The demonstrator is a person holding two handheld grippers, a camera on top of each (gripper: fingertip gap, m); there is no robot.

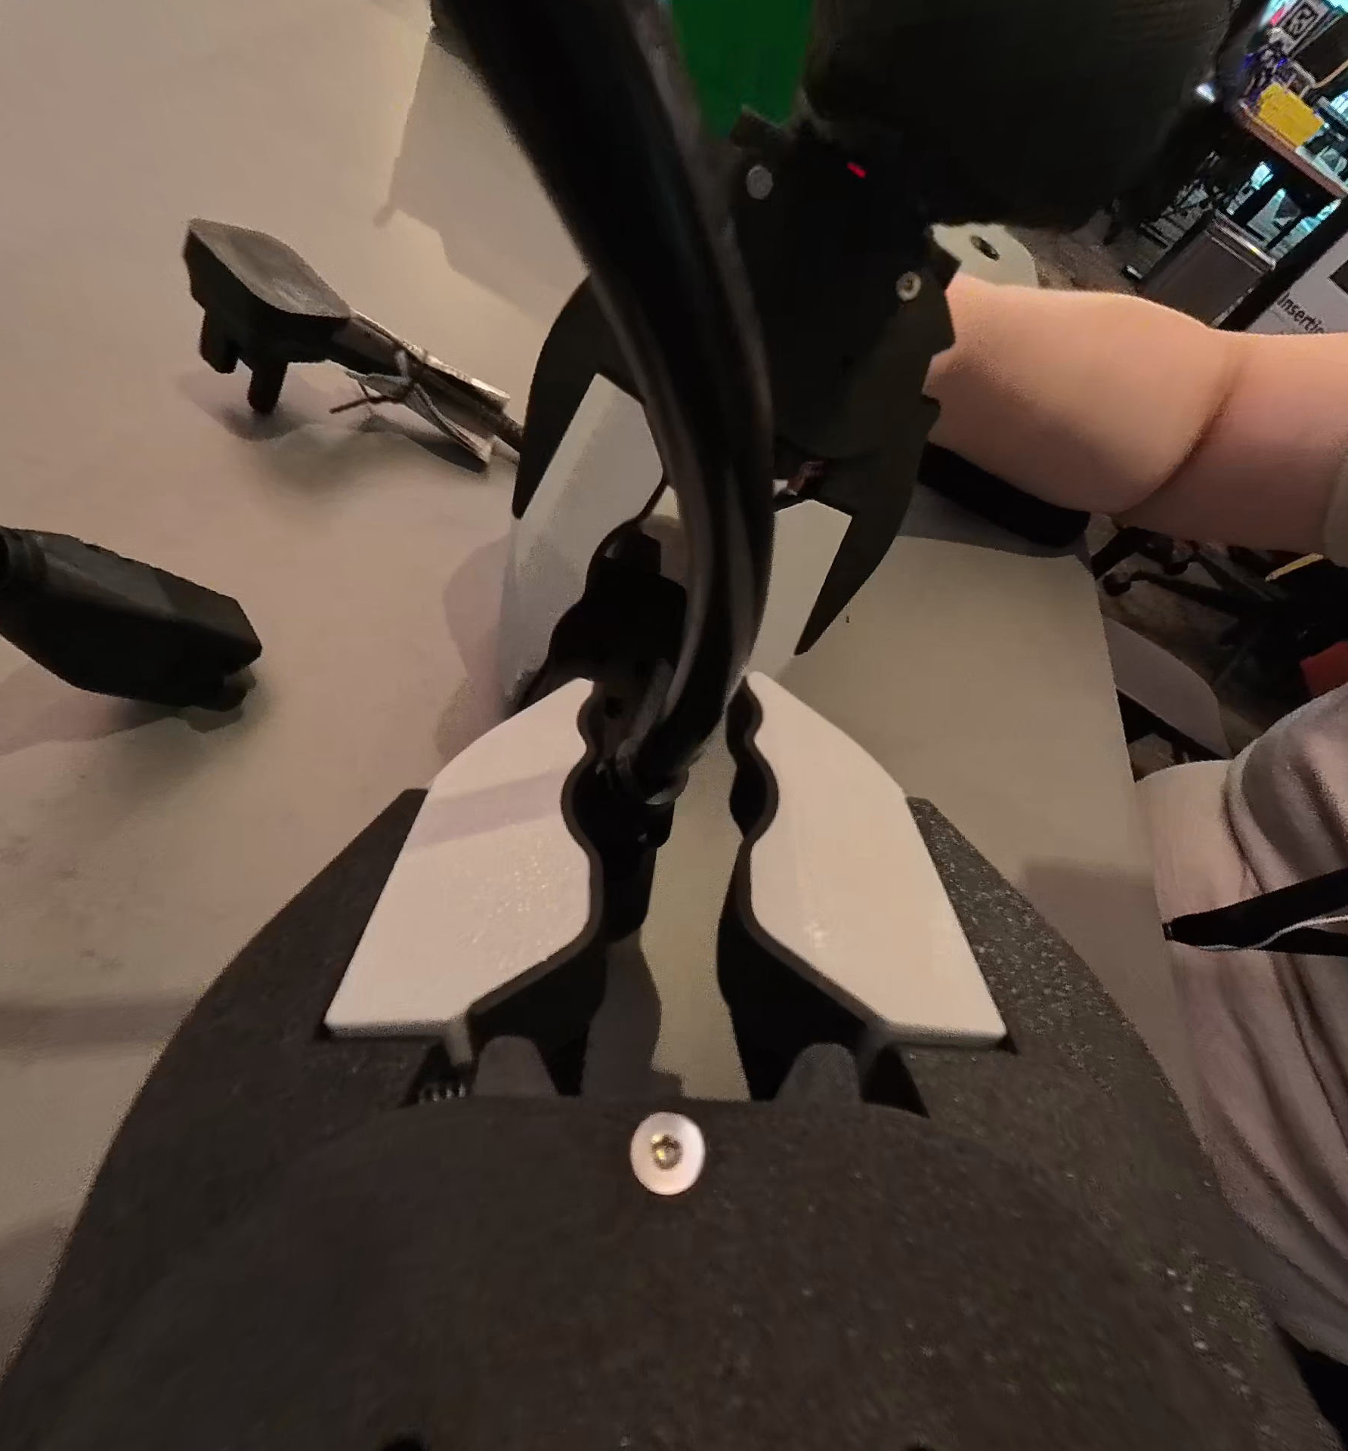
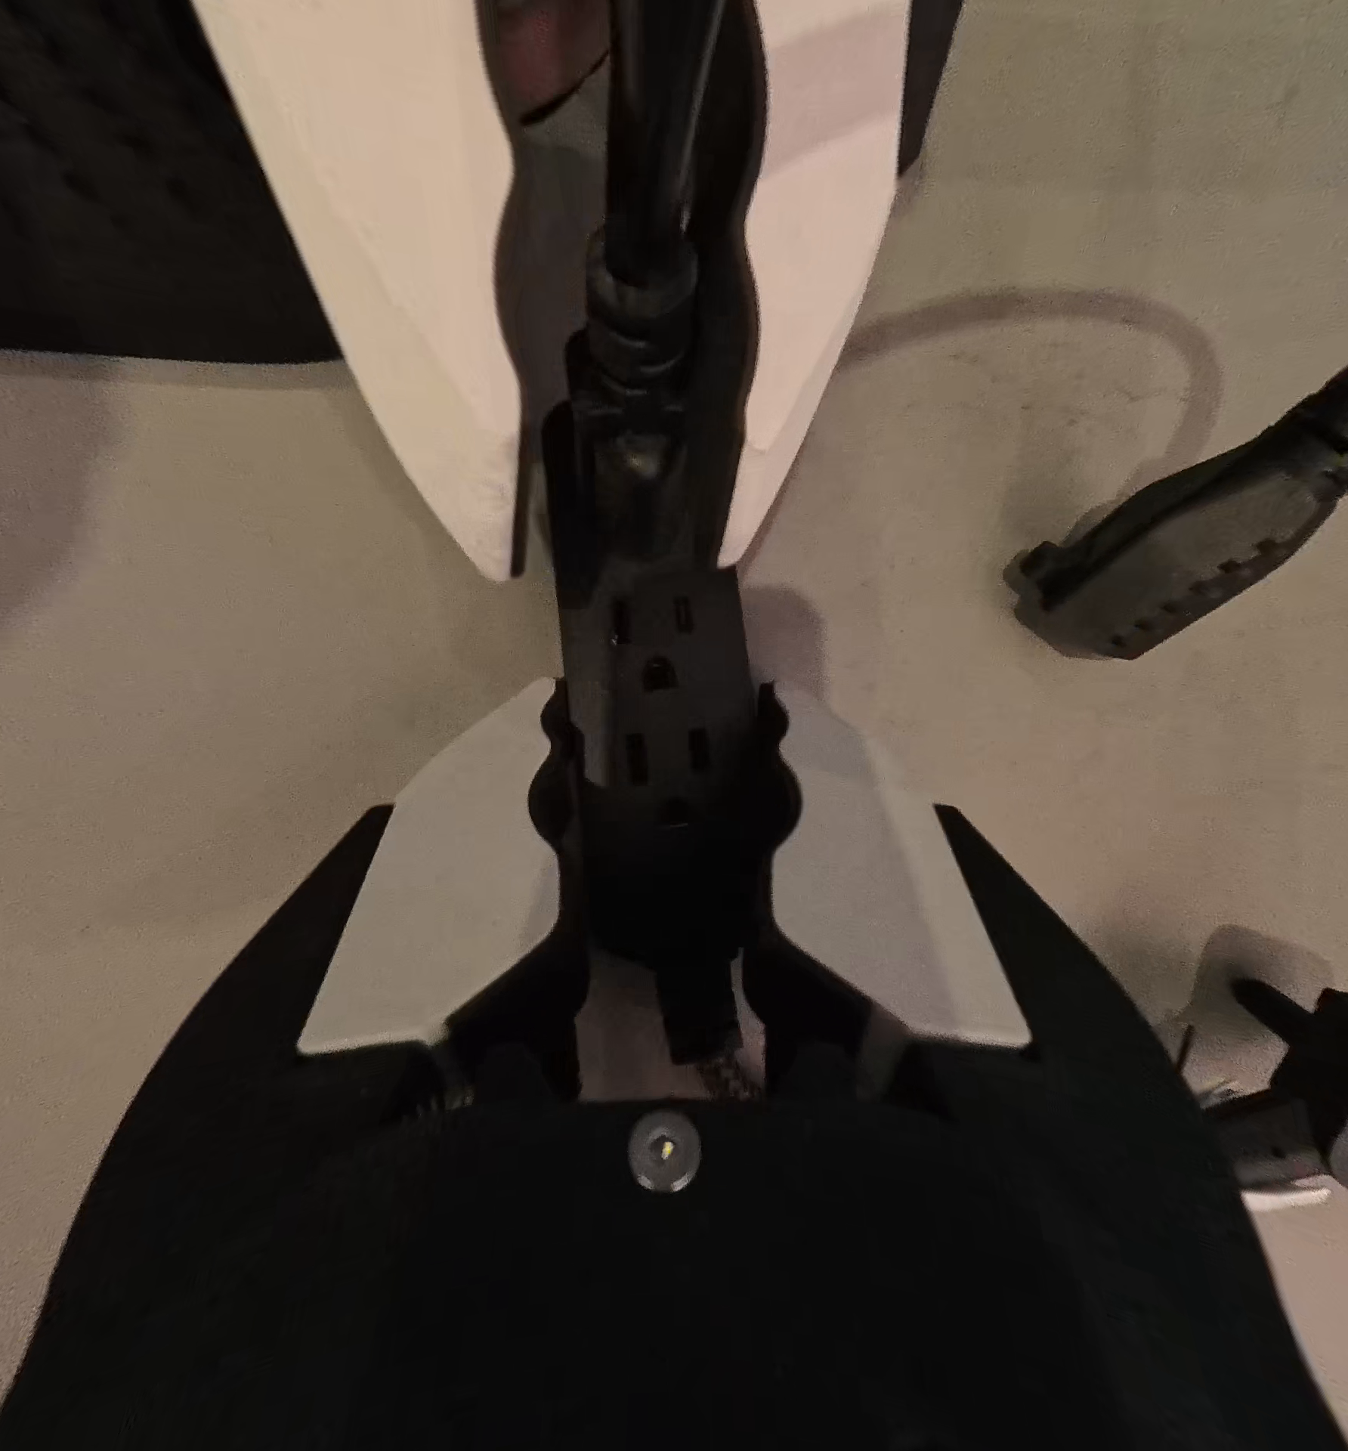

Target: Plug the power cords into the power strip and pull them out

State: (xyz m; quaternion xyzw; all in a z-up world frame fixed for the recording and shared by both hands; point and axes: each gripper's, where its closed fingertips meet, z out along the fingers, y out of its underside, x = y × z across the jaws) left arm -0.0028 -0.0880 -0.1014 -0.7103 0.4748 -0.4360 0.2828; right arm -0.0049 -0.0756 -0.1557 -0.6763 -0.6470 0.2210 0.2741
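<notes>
My right gripper (image 2: 663, 699) is shut on a black power strip (image 2: 655, 675) and holds it lengthways between its white fingers, with two empty outlets facing up. My left gripper (image 2: 624, 565) comes in from the far side, shut on a black plug (image 2: 639, 471). The plug sits against the strip's far outlet and its prongs are hidden. Its thick black cord (image 2: 647, 157) runs up and away. In the left wrist view the same plug (image 1: 624, 754) sits between my left gripper's (image 1: 667, 691) fingertips, and the cord (image 1: 702, 471) arches up over it.
Two loose black plugs lie on the beige table (image 1: 184, 864): one (image 1: 263, 306) resting on its prongs, one (image 1: 129, 628) on its side. They also show at the right, as a flat plug (image 2: 1205, 518) and a pronged plug (image 2: 1299, 1083). A person's forearm (image 1: 1126, 416) reaches in at the right. There is about 6 cm between the tips of the two grippers.
</notes>
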